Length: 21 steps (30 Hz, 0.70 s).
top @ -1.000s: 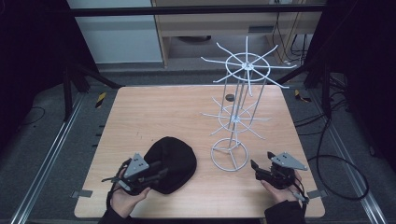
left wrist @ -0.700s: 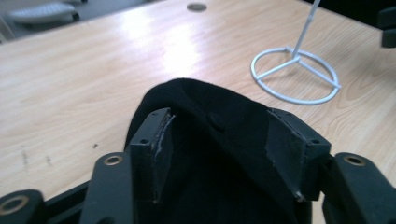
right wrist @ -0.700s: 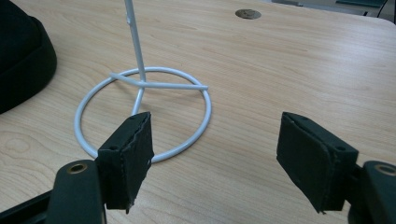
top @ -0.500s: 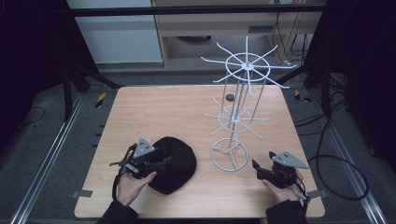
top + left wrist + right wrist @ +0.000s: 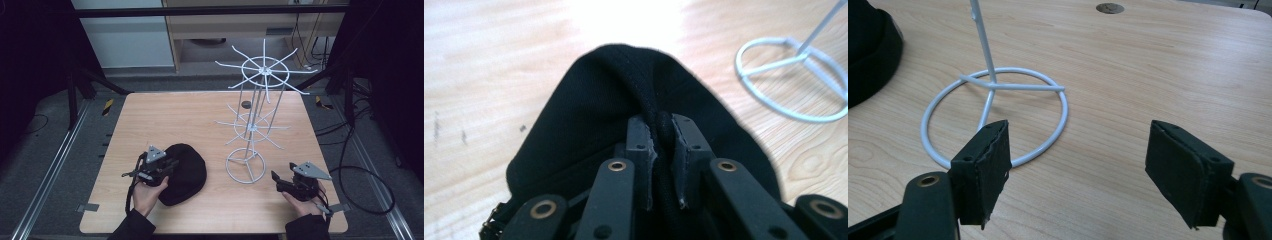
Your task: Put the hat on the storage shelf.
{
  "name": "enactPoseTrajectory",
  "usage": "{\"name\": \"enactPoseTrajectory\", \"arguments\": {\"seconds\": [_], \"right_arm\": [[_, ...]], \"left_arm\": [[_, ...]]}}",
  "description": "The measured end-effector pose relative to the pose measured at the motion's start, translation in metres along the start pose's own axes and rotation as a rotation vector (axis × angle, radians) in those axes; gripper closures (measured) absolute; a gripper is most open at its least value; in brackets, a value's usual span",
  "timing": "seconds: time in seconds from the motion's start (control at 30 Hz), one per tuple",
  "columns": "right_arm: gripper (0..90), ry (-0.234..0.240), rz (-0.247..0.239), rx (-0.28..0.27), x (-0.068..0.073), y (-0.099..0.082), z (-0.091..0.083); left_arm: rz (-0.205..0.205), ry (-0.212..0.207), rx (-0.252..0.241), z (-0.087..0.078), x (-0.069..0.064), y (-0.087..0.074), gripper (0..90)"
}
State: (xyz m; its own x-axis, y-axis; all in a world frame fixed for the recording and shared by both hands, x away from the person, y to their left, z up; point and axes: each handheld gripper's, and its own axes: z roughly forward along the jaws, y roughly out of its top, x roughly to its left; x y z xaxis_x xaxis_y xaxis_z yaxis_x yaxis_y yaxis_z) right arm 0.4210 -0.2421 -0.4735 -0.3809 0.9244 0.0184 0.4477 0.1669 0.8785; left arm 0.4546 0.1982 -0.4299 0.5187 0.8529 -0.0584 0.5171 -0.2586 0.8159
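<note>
Black knit cap lies at seven o'clock on the table; the left gripper has just been closing and now pinches its folded rim, shown close in the left gripper view. Next comes lifting toward the white wire rack. The right gripper gapes, holding nothing, at five o'clock.

In the left gripper view, the fold of the black hat runs down between the jaws, and its lower end is hidden behind the linkage. The hat's near edge is cut off at the bottom of that view. The wire stand beyond the jaws is cut off at the right edge. In the right gripper view, the stand's post leaves the top edge.
</note>
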Motion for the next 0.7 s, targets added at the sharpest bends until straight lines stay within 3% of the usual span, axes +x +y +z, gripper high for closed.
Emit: {"name": "enactPoseTrajectory", "arguments": {"seconds": [0.23, 0.4, 0.7], "right_arm": [[26.3, -0.012, 0.005, -0.007, -0.005, -0.001, -0.001], [26.3, -0.009, 0.01, -0.005, -0.005, -0.001, -0.002], [26.2, -0.012, 0.009, -0.01, -0.006, -0.002, -0.001]], "left_arm": [[0.005, -0.027, -0.133, -0.032, 0.002, 0.009, 79.4], [0.01, -0.071, -0.252, -0.06, 0.001, 0.021, 79.4], [0.017, -0.108, -0.446, -0.112, -0.001, 0.04, 79.4]]}}
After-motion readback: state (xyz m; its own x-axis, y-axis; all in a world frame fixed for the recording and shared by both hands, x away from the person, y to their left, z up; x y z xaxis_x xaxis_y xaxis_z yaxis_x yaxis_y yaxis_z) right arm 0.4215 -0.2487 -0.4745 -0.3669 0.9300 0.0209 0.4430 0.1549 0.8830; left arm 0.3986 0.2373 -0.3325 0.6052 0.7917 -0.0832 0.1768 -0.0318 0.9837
